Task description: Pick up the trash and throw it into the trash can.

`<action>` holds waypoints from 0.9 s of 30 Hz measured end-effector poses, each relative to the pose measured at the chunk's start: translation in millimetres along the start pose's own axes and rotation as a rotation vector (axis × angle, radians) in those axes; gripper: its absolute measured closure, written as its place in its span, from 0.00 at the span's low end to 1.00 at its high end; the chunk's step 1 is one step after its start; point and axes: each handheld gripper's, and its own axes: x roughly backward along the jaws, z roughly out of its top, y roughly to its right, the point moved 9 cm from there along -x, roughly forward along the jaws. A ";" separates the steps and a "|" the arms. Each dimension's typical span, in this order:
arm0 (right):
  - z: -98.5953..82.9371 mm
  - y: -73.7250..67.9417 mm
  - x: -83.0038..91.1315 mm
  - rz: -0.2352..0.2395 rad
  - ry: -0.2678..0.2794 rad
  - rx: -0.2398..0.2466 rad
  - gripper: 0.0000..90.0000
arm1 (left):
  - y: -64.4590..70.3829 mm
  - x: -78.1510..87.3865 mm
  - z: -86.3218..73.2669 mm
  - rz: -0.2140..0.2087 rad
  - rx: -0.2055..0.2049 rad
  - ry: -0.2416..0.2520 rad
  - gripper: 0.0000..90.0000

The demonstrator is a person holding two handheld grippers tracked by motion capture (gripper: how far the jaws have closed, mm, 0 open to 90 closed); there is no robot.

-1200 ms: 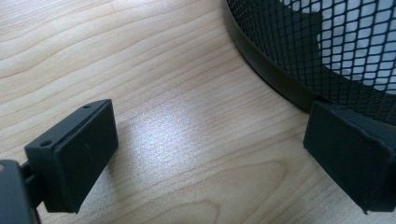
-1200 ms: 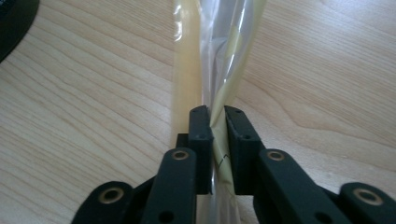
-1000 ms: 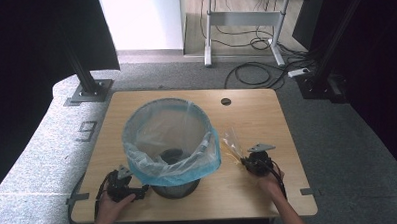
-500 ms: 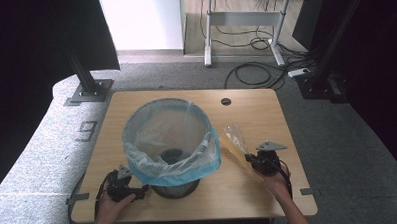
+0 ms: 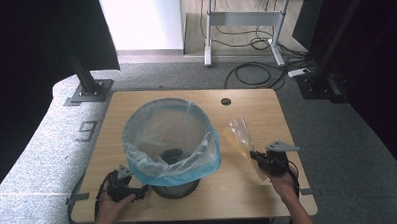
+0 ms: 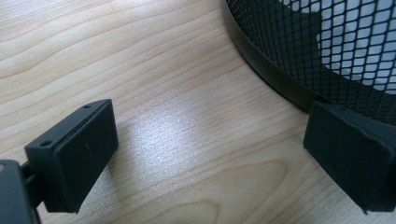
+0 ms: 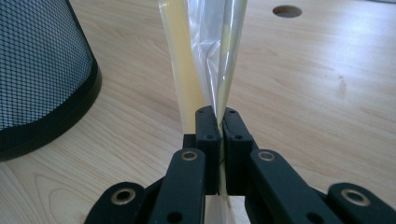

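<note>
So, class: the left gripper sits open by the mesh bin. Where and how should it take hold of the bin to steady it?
Probably the solid black band at the foot of the mesh bin, approached from the person's near-left side, where the open left gripper already sits, one jaw beside the band. The blue liner overhanging the rim makes the top a slippery hold.

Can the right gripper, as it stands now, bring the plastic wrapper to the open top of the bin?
Probably yes. The right gripper is shut on the plastic wrapper just beside the bin, and nothing stands between them on the table. It must lift over the blue liner's rim.
</note>
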 end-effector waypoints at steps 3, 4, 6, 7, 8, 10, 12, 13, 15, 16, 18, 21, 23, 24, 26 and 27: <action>5.6 -3.6 4.7 0.003 0.020 0.016 0.96 | 0.0 0.1 -0.1 -0.001 0.000 -0.002 0.03; 5.6 -3.6 4.7 0.003 0.020 0.016 0.96 | 0.0 0.2 -0.1 -0.001 -0.001 -0.002 0.03; 9.0 -6.5 7.7 0.010 0.033 0.018 0.96 | 0.0 0.1 -0.1 -0.001 0.000 -0.002 0.03; 12.5 -8.5 10.7 0.014 0.045 0.024 0.96 | 0.0 0.2 -0.1 -0.001 -0.001 -0.002 0.03; 12.5 -8.5 10.7 0.014 0.045 0.024 0.96 | 0.0 0.2 -0.1 -0.001 -0.001 -0.002 0.03; 15.1 -10.0 12.9 0.018 0.055 0.022 0.96 | 0.0 0.1 -0.1 -0.001 0.000 -0.002 0.03; 17.3 -11.4 15.0 0.023 0.062 0.022 0.97 | 0.0 0.1 -0.1 -0.001 -0.001 -0.002 0.03; 19.9 -12.7 16.8 0.027 0.071 0.021 0.97 | 0.0 0.1 -0.1 -0.001 0.000 -0.002 0.03; 22.0 -13.3 18.0 0.029 0.078 0.020 0.97 | 0.0 0.1 -0.1 -0.001 -0.001 -0.002 0.03; 24.0 -13.8 19.0 0.030 0.086 0.019 0.97 | 0.0 0.1 -0.1 -0.001 -0.001 -0.002 0.03; 27.4 -14.6 21.4 0.032 0.097 0.017 0.97 | 0.0 0.1 -0.1 -0.001 0.000 -0.002 0.03; 33.9 -15.9 26.3 0.036 0.120 0.016 0.97 | 0.0 0.1 -0.1 -0.001 0.000 -0.002 0.03; 40.5 -17.1 31.2 0.037 0.142 0.012 0.97 | 0.0 0.1 -0.1 -0.001 -0.001 -0.002 0.03; 40.5 -17.1 31.2 0.037 0.142 0.012 0.97 | 0.0 0.1 -0.1 -0.001 0.000 -0.002 0.03; 44.2 -17.7 33.8 0.040 0.153 0.009 0.97 | 0.0 0.1 -0.1 -0.001 0.000 -0.001 0.03; 46.2 -18.0 35.2 0.043 0.159 0.006 0.97 | 0.0 0.1 -0.1 -0.001 -0.001 -0.002 0.03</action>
